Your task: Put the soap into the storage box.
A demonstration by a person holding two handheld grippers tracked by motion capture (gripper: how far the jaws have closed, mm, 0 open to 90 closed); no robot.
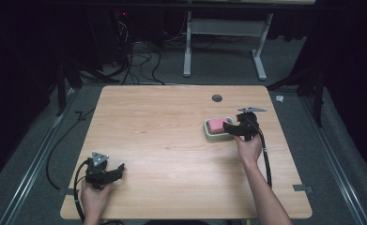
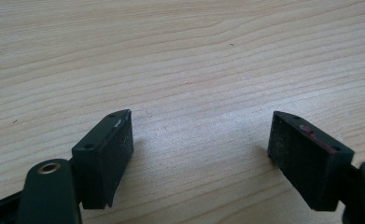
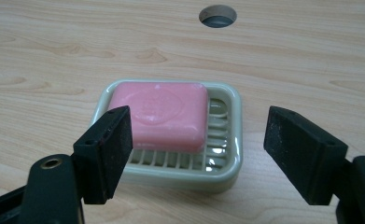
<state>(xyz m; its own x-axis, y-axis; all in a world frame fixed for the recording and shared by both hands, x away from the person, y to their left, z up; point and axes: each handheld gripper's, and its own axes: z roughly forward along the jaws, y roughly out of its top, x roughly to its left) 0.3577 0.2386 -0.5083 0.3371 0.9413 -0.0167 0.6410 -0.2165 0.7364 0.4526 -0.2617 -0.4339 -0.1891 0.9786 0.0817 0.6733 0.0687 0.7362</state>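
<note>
Flanking the soap [image 3: 157,115] in its dish [image 3: 227,140], open jaws.

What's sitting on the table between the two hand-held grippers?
Nothing. In the high view, bare wood runs from the left gripper to the right gripper, which is at the soap dish holding the pink soap.

A round hole [image 1: 217,98] pierces the wooden table [image 1: 172,140] near its far edge.

No legible text, brand or number anywhere. The pink soap bar [image 3: 157,115] carries a round embossed stamp on its top face. Its marks are too faint to read.
</note>
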